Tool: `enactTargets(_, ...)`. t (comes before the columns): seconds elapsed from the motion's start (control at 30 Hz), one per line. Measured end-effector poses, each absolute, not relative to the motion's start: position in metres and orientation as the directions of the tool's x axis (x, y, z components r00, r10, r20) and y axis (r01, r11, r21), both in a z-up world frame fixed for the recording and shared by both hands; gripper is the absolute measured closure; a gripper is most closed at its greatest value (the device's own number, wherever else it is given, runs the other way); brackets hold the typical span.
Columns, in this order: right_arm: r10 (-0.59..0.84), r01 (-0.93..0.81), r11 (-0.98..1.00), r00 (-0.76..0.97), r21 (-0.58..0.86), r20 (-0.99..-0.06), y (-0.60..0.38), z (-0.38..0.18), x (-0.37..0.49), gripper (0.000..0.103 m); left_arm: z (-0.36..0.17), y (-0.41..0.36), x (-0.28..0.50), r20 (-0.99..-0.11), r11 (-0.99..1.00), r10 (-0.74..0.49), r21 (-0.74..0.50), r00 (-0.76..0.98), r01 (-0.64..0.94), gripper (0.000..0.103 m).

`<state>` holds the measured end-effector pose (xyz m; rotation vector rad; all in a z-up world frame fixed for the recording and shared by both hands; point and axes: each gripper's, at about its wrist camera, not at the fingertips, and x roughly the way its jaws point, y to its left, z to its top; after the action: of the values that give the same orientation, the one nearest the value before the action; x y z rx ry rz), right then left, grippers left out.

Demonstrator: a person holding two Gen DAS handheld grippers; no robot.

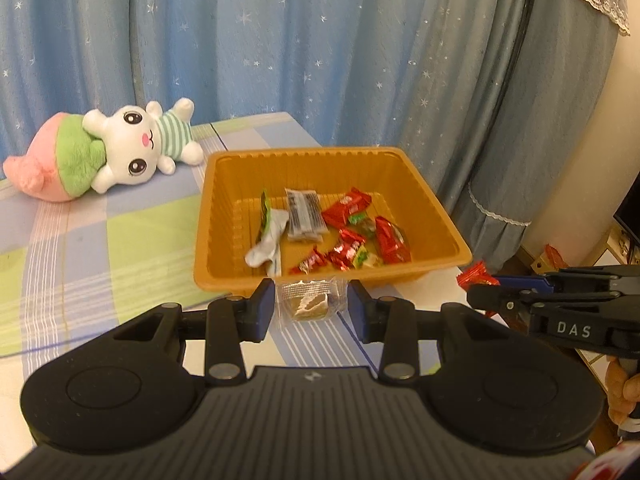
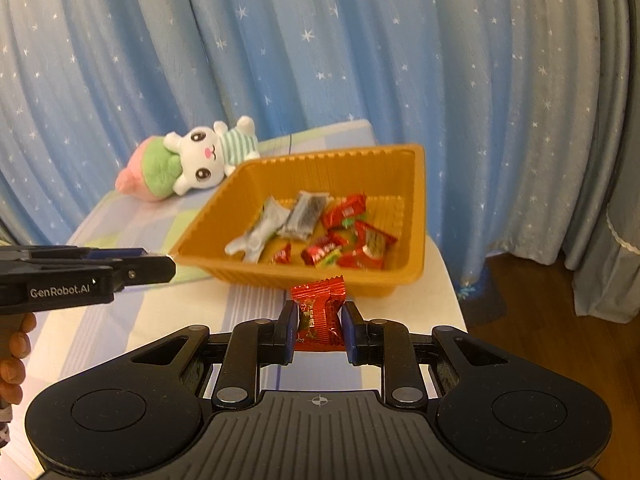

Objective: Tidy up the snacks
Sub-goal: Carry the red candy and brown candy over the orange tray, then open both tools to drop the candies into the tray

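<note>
Left claw (image 1: 312,306) clamped on clear-wrapped snack (image 1: 310,304); right claw (image 2: 319,330) clamped on red candy (image 2: 320,316). Orange tray (image 1: 452,236) lies straight ahead, just beyond both; left claw nearer its rim.

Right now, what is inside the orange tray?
The orange tray holds several red candies, a dark clear-wrapped bar and a white-and-green packet. The wrappers overlap, so anything beneath them is hidden, and the near wall covers the floor's front edge.
</note>
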<state>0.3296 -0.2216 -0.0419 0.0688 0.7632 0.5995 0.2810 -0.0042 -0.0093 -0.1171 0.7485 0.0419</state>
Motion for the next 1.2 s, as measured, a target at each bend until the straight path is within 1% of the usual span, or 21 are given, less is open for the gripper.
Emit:
enactTargets(0.6,0.533,-0.469,0.838,0.590,0.279,-0.606,-0.202,-0.032,0.387,0.079,-0.014,0.014,0.348,-0.692,0.994,-0.017,-0.093,0.722,-0.066,0.067)
enactTargets(0.93,0.512,-0.442,0.853,0.603,0.278,-0.611,-0.198,-0.035,0.424,0.079,-0.029,0.009,0.388,-0.719,0.997,-0.015,-0.064,0.695,-0.045,0.067)
enactTargets(1.2,0.509,-0.413,0.857,0.592,0.307,-0.625,-0.203,-0.042,0.438,0.079,-0.046,0.006,0.410,-0.747,0.998,-0.001,-0.040,0.665,-0.044,0.067)
